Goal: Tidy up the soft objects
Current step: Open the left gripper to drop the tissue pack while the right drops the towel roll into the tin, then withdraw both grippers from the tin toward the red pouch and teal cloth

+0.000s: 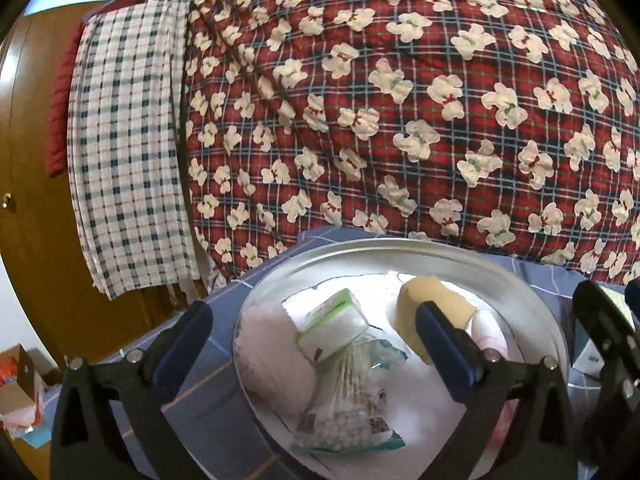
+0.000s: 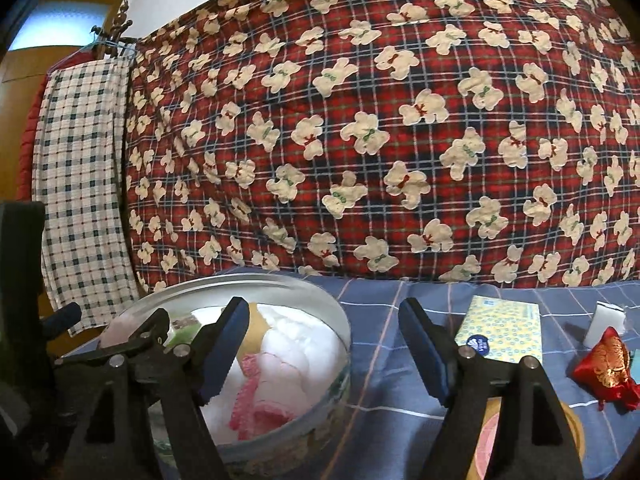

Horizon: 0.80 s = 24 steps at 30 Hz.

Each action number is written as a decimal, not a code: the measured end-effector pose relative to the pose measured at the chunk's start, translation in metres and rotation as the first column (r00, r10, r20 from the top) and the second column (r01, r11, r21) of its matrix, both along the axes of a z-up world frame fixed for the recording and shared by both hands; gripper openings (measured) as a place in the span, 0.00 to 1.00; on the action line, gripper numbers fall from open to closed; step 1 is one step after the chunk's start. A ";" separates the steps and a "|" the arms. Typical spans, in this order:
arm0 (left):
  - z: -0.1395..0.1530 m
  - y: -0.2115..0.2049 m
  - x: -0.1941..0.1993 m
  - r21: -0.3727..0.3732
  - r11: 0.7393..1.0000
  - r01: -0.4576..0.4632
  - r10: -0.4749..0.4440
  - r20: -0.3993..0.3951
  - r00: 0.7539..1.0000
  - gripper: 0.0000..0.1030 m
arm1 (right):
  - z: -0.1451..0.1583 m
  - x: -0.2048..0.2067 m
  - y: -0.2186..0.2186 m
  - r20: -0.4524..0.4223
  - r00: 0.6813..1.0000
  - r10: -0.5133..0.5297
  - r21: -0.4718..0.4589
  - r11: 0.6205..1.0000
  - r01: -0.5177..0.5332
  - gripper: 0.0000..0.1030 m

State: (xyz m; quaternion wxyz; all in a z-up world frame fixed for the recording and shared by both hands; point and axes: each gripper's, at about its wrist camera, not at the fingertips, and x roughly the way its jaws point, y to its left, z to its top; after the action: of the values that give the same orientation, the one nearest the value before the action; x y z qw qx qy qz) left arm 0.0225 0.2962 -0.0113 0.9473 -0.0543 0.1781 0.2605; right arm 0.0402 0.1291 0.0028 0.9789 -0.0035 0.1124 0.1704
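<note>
In the left wrist view, left tool (image 1: 316,320) hangs over round tin (image 1: 400,246) on the bed w/ blue sheet (image 1: 208,360), fingers wide apart, nothing held. Tin holds pink cloth (image 1: 272,360), tissue pack (image 1: 334,326), swab bag (image 1: 352,408), sponge (image 1: 432,296). In the right wrist view, right tool (image 2: 324,352) is wide open & empty, just right of the tin (image 2: 304,412). Tissue box (image 2: 504,332), red pouch (image 2: 606,364), white block (image 2: 602,324) lie on sheet (image 2: 380,300) to the right. Teddy quilt (image 2: 360,120) behind.
</note>
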 end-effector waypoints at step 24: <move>0.004 -0.020 -0.016 0.012 1.000 -0.002 0.001 0.032 0.999 1.00 | 0.001 -0.016 -0.037 0.007 0.997 -0.075 -0.024 0.997 0.075 0.77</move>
State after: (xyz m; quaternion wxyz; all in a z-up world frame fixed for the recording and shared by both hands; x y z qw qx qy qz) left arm 0.0067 0.2764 -0.0075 0.9502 -0.0526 0.1613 0.2614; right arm 0.0239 0.0916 0.0039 0.9849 -0.0118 0.1116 0.1321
